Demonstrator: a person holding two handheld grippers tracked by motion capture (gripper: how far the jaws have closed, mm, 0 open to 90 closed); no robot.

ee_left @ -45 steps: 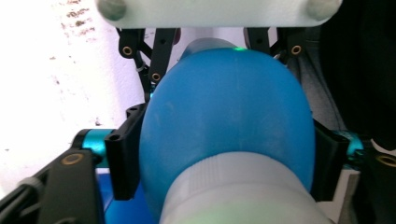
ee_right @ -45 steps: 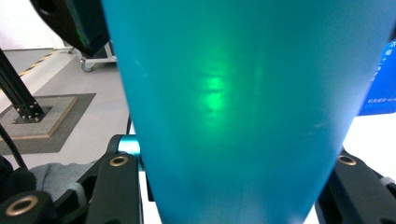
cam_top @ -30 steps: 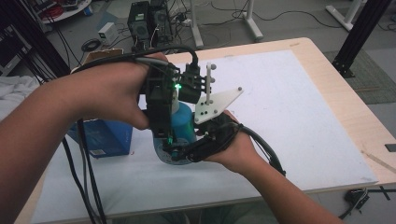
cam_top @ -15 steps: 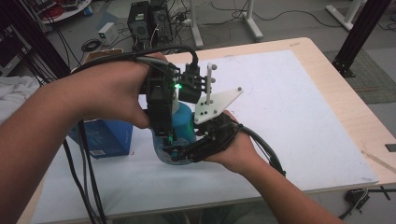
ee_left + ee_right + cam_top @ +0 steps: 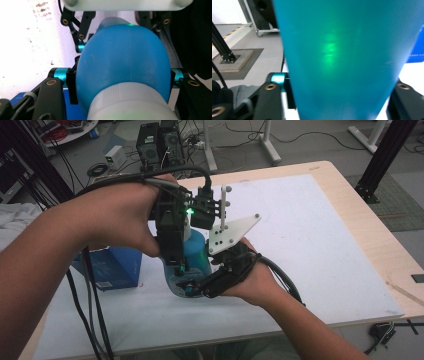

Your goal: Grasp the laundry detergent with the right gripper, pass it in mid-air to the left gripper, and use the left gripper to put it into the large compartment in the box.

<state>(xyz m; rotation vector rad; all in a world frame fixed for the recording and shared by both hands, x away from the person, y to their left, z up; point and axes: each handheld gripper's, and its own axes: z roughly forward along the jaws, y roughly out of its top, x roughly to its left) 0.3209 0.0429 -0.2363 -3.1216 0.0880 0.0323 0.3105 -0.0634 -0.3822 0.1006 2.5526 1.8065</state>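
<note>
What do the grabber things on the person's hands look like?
Both are black and boxy. The left gripper has a green light and thick black cables trailing off. The right gripper carries a pale three-cornered plate with dots and small balls on pegs. The jaws have shiny turquoise pins. Arms are bare, no sleeves.

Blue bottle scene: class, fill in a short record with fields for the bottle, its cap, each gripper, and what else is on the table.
bottle: blue bottle upright on the white mat, between both grippers
cap: white ribbed cap, on the bottle
left gripper: left gripper comes from above, jaws shut on the cap end
right gripper: right gripper low on the bottle's body; jaws have just been opening, whether its pads press cannot be told
other object: blue box on the mat, to the bottle's left in the high view
</note>
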